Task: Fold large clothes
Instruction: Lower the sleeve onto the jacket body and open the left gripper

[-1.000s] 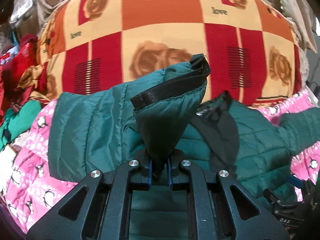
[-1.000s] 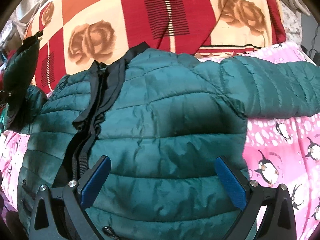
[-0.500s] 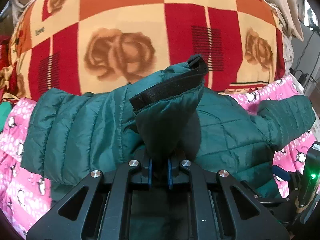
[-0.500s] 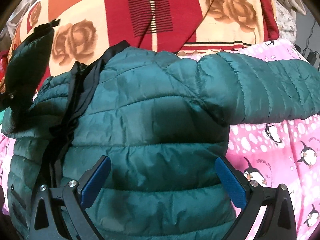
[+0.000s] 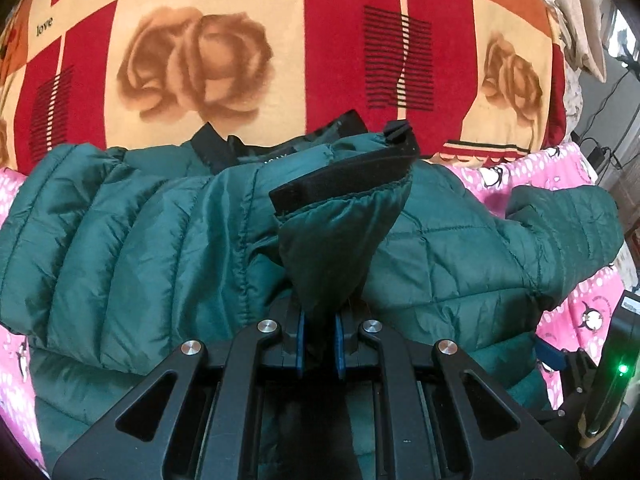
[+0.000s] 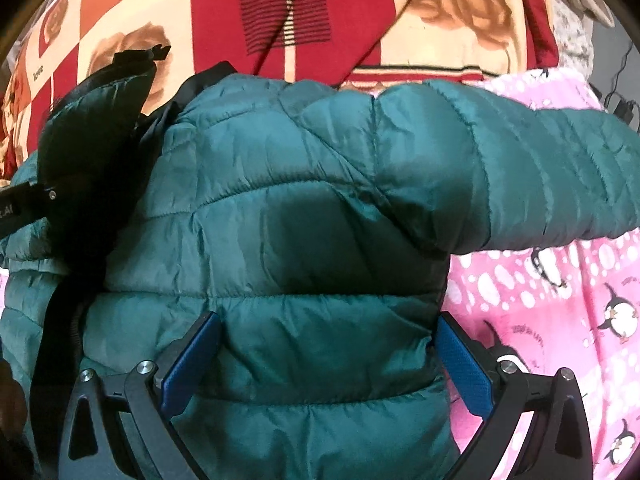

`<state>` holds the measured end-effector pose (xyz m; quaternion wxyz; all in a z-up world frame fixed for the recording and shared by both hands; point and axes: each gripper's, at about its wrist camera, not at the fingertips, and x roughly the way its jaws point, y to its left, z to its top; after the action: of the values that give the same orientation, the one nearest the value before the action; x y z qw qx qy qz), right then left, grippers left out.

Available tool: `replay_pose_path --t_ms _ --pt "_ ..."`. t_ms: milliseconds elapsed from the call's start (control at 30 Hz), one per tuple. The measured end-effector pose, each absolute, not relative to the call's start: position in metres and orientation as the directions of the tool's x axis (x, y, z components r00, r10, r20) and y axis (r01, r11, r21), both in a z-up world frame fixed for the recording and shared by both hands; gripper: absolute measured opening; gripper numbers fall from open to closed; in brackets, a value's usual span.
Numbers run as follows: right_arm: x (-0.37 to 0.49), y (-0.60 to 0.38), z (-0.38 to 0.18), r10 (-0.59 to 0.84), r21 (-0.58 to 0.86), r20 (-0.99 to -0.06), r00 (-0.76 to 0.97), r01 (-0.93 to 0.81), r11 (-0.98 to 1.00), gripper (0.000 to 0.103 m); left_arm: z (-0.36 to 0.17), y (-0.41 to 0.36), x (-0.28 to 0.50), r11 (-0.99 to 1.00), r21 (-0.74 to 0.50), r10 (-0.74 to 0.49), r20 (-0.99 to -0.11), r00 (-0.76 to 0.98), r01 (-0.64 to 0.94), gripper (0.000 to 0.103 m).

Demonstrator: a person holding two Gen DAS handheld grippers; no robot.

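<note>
Since the earlier frame the left gripper had carried the sleeve cuff inward over the green jacket, fingers clamped on it. That jacket lay on the bed's pink penguin blanket, collar toward the rose blanket, other sleeve stretched right. Right gripper hovered wide open, holding nothing.

"love" printed on the rose-patterned blanket, collar label on the green jacket unreadable

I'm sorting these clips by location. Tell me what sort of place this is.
Most likely a bedroom at home, with a bed as the work surface. A green puffer jacket lies on a pink penguin-print blanket, beside a red and cream rose-print blanket; more fabric is heaped at the edge.
</note>
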<state>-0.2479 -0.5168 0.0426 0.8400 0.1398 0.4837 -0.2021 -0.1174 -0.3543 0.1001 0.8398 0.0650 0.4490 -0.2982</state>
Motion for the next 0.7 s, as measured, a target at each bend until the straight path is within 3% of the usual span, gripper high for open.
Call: replay_pose_path --t_ms 167,200,267,333,367,533,700 --pt "-0.247 -0.519 0.041 -0.195 0.052 -0.873 0.447 0.483 0.874 0.103 0.101 -0.354 -0.118 0.802 -0.187 -0.466 -0.790 0.399 0.568 0.010" --pt "-0.247 -0.518 0.040 -0.197 0.050 -0.873 0.447 0.484 0.874 0.103 0.102 -0.353 -0.117 0.801 -0.193 -0.469 -0.791 0.393 0.567 0.015" --pt "-0.248 -0.518 0.039 -0.199 0.051 -0.872 0.447 0.488 0.872 0.103 0.105 -0.351 -0.116 0.784 -0.245 -0.502 -0.790 0.350 0.570 0.030" --pt "-0.246 -0.519 0.038 -0.196 0.057 -0.871 0.450 0.490 0.870 0.103 0.108 -0.347 -0.115 0.765 -0.302 -0.538 -0.785 0.307 0.569 0.062" --pt "-0.247 -0.520 0.038 -0.195 0.060 -0.871 0.451 0.491 0.869 0.103 0.112 -0.343 -0.116 0.757 -0.328 -0.556 -0.778 0.293 0.566 0.066" --pt "-0.249 -0.519 0.040 -0.192 0.062 -0.873 0.448 0.494 0.867 0.103 0.143 -0.316 -0.123 0.739 -0.327 -0.573 -0.765 0.294 0.589 0.069" --pt "-0.257 -0.513 0.046 -0.187 0.064 -0.873 0.451 0.485 0.872 0.103 0.182 -0.257 -0.119 0.796 -0.199 -0.504 -0.740 0.445 0.571 0.070"
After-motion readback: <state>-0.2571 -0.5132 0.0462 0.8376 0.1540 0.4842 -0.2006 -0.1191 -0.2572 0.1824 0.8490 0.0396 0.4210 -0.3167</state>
